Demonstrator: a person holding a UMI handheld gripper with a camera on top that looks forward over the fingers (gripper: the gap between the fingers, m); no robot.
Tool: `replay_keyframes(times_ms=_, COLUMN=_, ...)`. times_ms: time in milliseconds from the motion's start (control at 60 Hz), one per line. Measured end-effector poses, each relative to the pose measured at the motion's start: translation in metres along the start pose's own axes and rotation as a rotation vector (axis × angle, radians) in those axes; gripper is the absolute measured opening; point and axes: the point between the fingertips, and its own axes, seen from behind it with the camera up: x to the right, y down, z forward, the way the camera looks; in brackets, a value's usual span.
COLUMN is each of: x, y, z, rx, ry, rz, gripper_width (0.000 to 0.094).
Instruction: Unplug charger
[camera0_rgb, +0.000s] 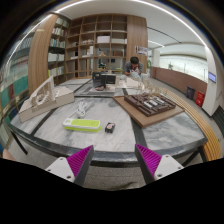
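My gripper (114, 160) is held above the near edge of a grey marbled table (130, 135), its two fingers wide apart with nothing between the magenta pads (80, 159). Beyond the fingers, to the left, a yellow-green flat block (81, 124) lies on the table, and it looks like a power strip. A small white piece (109, 126) sits just right of it. I cannot make out a plug or a cable from here.
A wooden tray (150, 105) with dark items lies on the table to the right. A white model (42, 94) stands at the left. Far behind are wooden bookshelves (95, 45), a monitor (103, 78) and a seated person (133, 68).
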Motion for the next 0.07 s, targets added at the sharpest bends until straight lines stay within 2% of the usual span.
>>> replay_keyframes(times_ms=67, x=0.0052, y=0.0058, z=0.0053, rx=-0.011, ry=0.002, rz=0.004, gripper_width=0.0852)
